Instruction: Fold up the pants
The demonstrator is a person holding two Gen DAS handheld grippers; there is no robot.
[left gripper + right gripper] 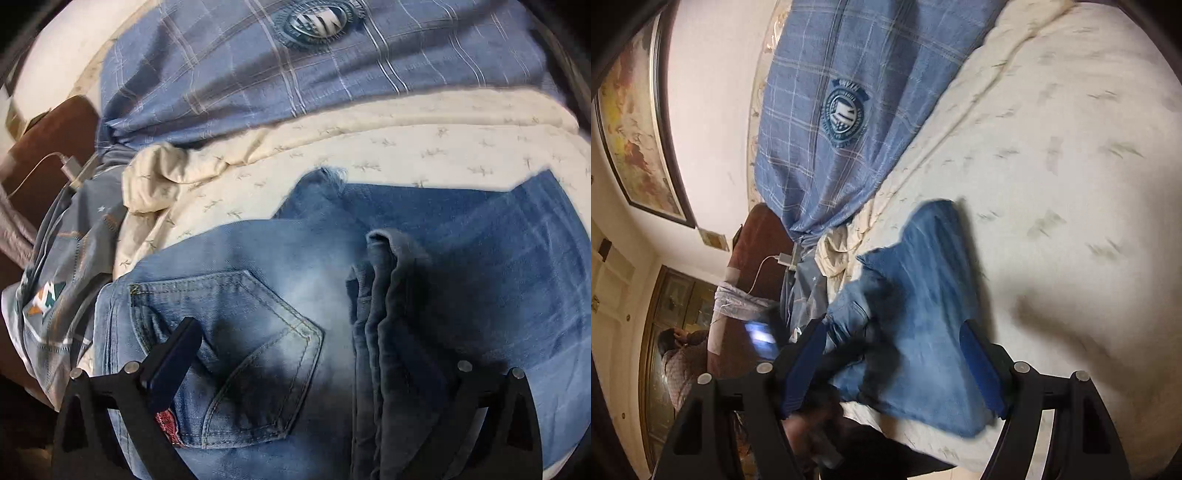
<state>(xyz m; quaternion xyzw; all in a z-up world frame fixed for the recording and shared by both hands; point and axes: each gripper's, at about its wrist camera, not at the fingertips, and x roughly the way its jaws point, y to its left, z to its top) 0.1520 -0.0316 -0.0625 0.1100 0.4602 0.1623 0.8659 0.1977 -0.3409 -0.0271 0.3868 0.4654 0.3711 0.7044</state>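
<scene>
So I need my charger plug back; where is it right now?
In the left wrist view, the plug sits at far left, off the cream bedsheet, below the blue plaid pillow.

The cream bed (pixel 1071 184) lay bare and open to the right of the jeans (pixel 923 295). At the far side a blue plaid pillow (pixel 295 81) blocked the way, and bunched bedding (pixel 166 173) with a charger cable (pixel 55 162) crowded the left.

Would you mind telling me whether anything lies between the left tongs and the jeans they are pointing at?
Nothing visible does. The left tongs stand wide open directly over the jeans, near the back pocket, with only denim beneath them. The plaid pillow lies well beyond.
</scene>
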